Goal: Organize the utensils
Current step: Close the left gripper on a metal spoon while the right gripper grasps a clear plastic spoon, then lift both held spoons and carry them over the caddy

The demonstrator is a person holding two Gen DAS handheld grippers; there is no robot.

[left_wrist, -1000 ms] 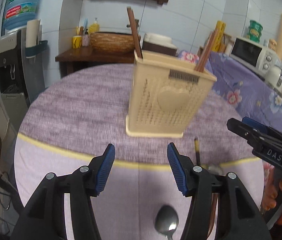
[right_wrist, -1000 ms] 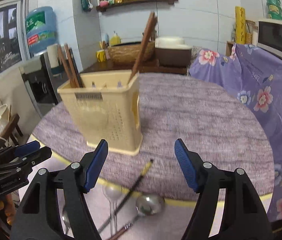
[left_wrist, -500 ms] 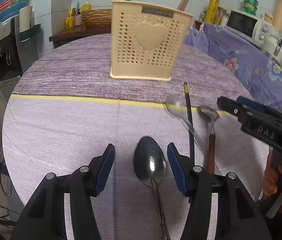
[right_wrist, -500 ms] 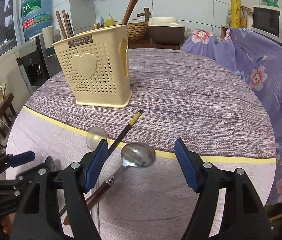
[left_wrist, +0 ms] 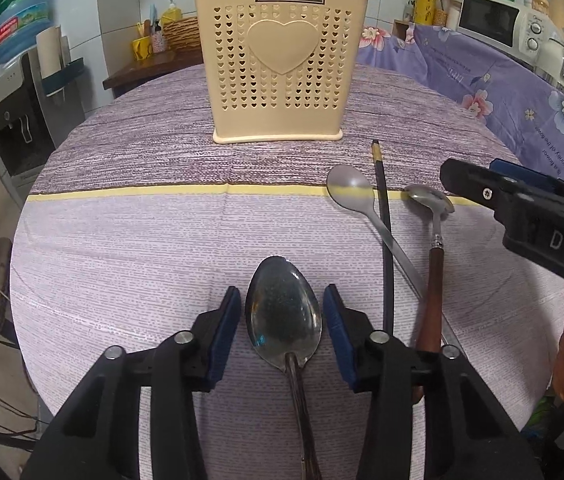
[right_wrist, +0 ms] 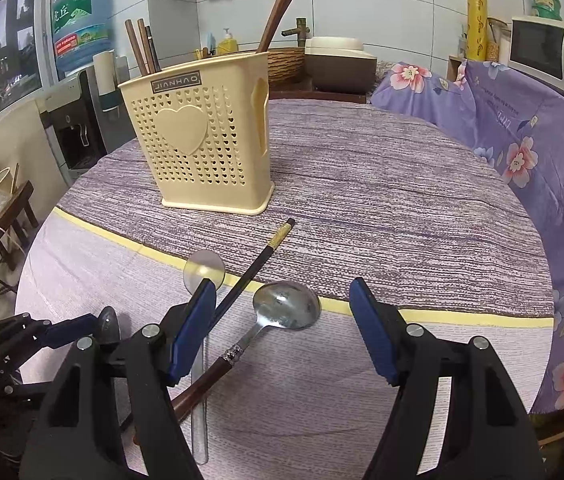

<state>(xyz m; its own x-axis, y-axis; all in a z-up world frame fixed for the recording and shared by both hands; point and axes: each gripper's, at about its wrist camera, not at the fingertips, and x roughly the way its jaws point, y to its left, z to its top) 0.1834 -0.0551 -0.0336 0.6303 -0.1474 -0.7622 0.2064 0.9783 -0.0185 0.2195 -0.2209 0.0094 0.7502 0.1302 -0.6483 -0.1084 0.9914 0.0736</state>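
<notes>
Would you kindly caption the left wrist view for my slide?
Open left gripper straddling a dark spoon, beige utensil holder beyond.

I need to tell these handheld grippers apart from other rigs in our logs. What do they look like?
Both the left gripper and the right gripper are matte black plastic, with two angular jaws lined with blue pads and silver screw heads at the joints. Seen from the left wrist camera, the right gripper's side carries white letters "DAS". No cables or sleeves show on either.

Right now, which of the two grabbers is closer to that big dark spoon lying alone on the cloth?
The left gripper: its open fingers sit either side of the dark spoon. The right gripper hovers further right, above the wooden-handled spoon.
</notes>
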